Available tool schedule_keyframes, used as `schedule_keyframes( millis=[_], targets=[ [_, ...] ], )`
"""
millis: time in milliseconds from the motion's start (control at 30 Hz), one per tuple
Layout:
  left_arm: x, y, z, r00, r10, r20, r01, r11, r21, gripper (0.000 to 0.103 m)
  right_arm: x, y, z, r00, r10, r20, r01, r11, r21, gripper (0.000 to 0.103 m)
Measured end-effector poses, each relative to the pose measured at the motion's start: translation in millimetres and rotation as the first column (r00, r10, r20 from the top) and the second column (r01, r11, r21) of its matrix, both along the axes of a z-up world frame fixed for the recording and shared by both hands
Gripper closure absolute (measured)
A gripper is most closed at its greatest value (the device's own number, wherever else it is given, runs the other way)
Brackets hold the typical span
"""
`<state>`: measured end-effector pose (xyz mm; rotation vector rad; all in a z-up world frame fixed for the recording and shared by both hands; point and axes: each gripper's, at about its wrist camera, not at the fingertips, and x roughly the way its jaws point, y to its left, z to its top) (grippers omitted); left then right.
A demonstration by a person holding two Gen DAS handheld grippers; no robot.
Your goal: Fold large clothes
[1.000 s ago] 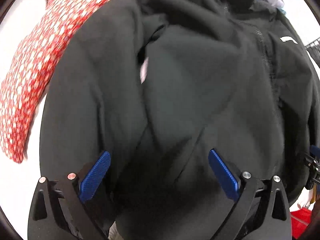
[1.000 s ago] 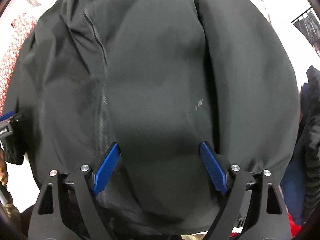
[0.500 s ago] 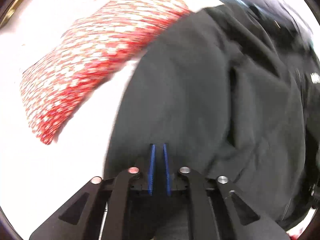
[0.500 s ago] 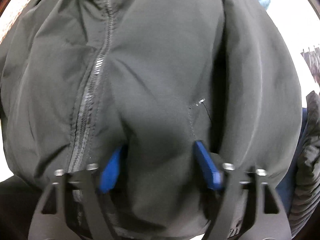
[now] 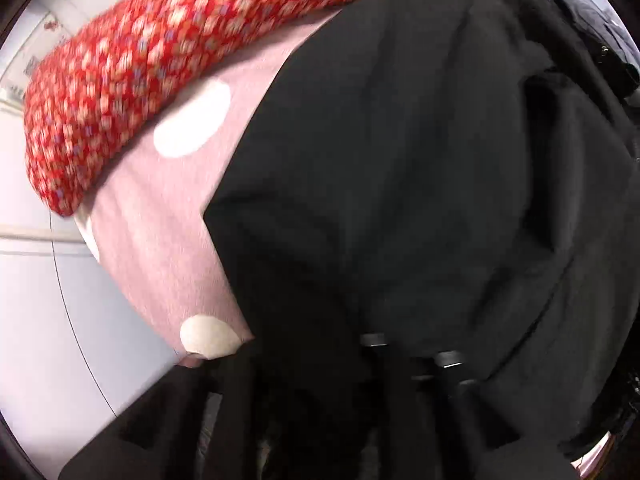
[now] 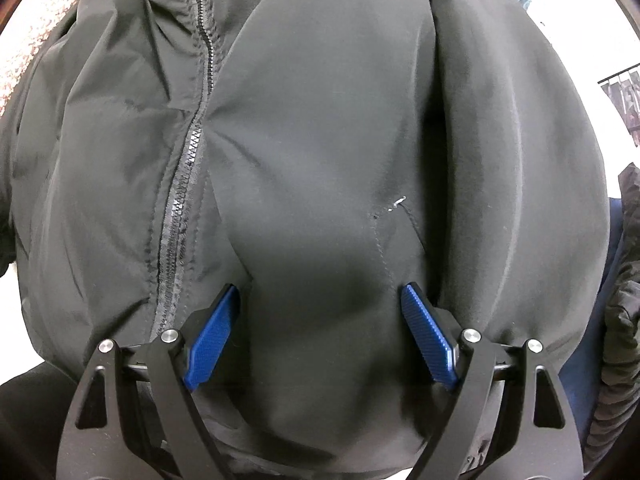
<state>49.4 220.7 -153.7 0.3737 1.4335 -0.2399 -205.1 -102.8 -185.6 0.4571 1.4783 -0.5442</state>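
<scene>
Black jacket [image 6: 320, 140] w/ zip [image 6: 188, 184], spread flat, creased.

Pink polka-dot bedcover [image 5: 160, 248], black jacket [image 5: 400, 160], red patterned garment [image 5: 140, 60] on it

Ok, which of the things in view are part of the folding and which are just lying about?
Job: black jacket; left gripper, jaws just closed, tips hidden in its fabric; right gripper, jaws open astride a ridge of it.
Lying about: red patterned garment; pink spotted cloth; dark garment at the right edge.
</scene>
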Motion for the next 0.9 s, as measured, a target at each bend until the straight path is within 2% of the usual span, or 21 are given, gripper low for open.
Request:
schedule_keyframes(
  millis=[67, 133, 200, 267, 400, 467, 500, 600, 667, 700, 733, 767, 800, 833, 900],
  targets=[
    [13, -3, 31, 0.998, -0.011, 0.063, 0.012, 1.0, -0.027, 0.097, -1, 7, 0, 1.0, -0.007, 0.005, 0.007, 1.0, -0.016, 0.021],
    [32, -4, 74, 0.98, -0.041, 0.192, 0.048, 0.998, -0.028, 0.097, -5, 10, -2, 1.0, -0.017, 0.016, 0.017, 1.0, -0.016, 0.021],
    [60, 1, 128, 0.929, -0.063, 0.365, 0.069, 0.998, -0.004, 0.097, -7, 7, 0, 1.0, -0.02, 0.023, 0.02, 1.0, -0.01, 0.021],
    [96, 17, 179, 0.874, -0.025, 0.485, 0.036, 0.999, -0.014, 0.097, -8, 7, 3, 1.0, -0.022, 0.021, 0.023, 1.0, -0.019, 0.021],
    [182, 53, 251, 0.807, 0.099, 0.583, -0.06, 0.995, -0.085, 0.098, -7, 2, 22, 0.998, -0.04, 0.041, 0.041, 0.999, -0.028, 0.021],
    [217, 57, 267, 0.799, 0.103, 0.592, -0.061, 0.994, -0.09, 0.098, -12, 2, 29, 0.997, -0.055, 0.048, 0.056, 0.998, -0.037, 0.021],
    [213, 37, 282, 0.791, 0.092, 0.605, -0.065, 0.996, -0.067, 0.098, -17, -2, 32, 0.997, -0.061, 0.049, 0.063, 0.997, -0.04, 0.021],
    [261, 27, 277, 0.774, 0.062, 0.63, -0.092, 0.996, 0.014, 0.098, -24, -3, 40, 0.994, -0.095, 0.057, 0.097, 0.994, -0.046, 0.021],
    [301, 5, 268, 0.787, 0.09, 0.61, -0.149, 0.988, 0.046, 0.098, -30, -3, 45, 0.99, -0.121, 0.066, 0.124, 0.991, -0.043, 0.021],
    [313, -8, 256, 0.801, 0.116, 0.587, -0.187, 0.98, 0.061, 0.098, -31, -2, 47, 0.989, -0.129, 0.071, 0.132, 0.99, -0.042, 0.021],
    [326, -6, 235, 0.83, 0.143, 0.539, -0.227, 0.969, 0.093, 0.094, -32, -1, 49, 0.988, -0.134, 0.071, 0.138, 0.99, -0.042, 0.021],
    [313, -8, 232, 0.85, 0.147, 0.506, -0.235, 0.965, 0.114, 0.094, -33, 1, 50, 0.988, -0.139, 0.062, 0.142, 0.989, -0.048, 0.021],
    [330, -17, 217, 0.869, 0.141, 0.475, -0.23, 0.964, 0.135, 0.082, -34, 2, 50, 0.988, -0.143, 0.052, 0.146, 0.988, -0.056, 0.021],
    [333, -22, 196, 0.891, 0.123, 0.438, -0.212, 0.964, 0.161, 0.05, -35, 4, 51, 0.988, -0.149, 0.046, 0.152, 0.986, -0.062, 0.021],
    [322, -23, 173, 0.906, 0.089, 0.415, -0.174, 0.97, 0.171, 0.005, -38, 6, 55, 0.984, -0.17, 0.055, 0.173, 0.983, -0.06, 0.021]
  ],
)
